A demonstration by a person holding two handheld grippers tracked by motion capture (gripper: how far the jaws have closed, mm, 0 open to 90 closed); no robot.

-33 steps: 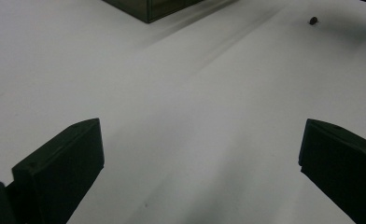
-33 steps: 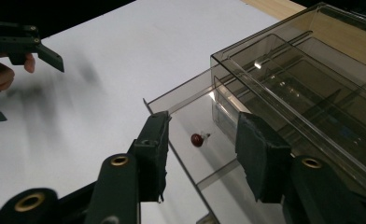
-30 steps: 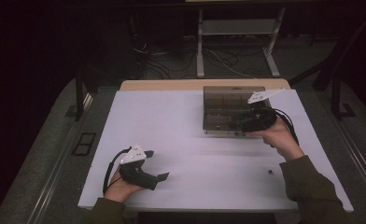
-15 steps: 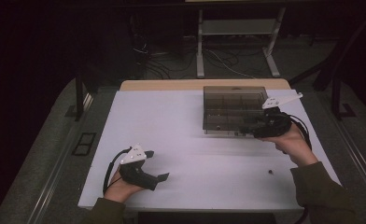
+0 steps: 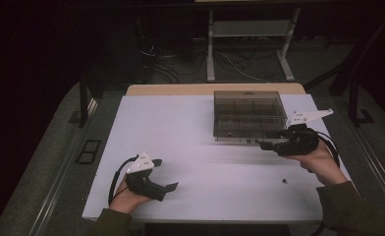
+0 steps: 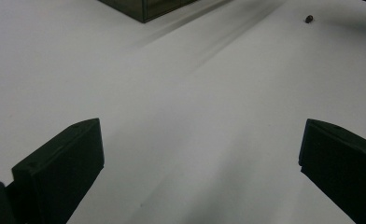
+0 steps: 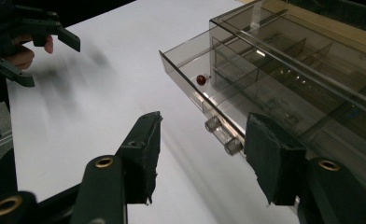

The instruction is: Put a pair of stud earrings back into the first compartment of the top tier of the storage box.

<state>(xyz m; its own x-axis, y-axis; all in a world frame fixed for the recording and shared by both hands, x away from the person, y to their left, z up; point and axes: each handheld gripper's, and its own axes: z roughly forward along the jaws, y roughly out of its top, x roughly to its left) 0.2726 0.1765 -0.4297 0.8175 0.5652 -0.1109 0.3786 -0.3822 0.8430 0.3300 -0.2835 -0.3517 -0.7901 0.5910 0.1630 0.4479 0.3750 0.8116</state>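
A smoky clear compartment box (image 5: 249,115) stands at the far right of the white table (image 5: 180,137). My right gripper (image 5: 266,146) hovers just off its front edge, open, nothing between the jaws. In the right gripper view the gripper (image 7: 203,120) faces the box (image 7: 284,79) and its two small latches (image 7: 223,135). A red bead (image 7: 201,80) lies in a front compartment. My left gripper (image 5: 165,176) rests near the front left of the table. Its jaws (image 6: 202,128) are wide open over bare table.
A small dark bit (image 5: 284,181) lies on the table in front of the right hand, the same dark bit (image 6: 308,18) showing in the left gripper view. The box corner (image 6: 144,7) shows far off. The left hand and gripper (image 7: 27,37) are across the table. Floor cables and a stand lie beyond.
My right gripper has drifted to the right and a little toward the person, along the front of the box. The left gripper has stayed put.
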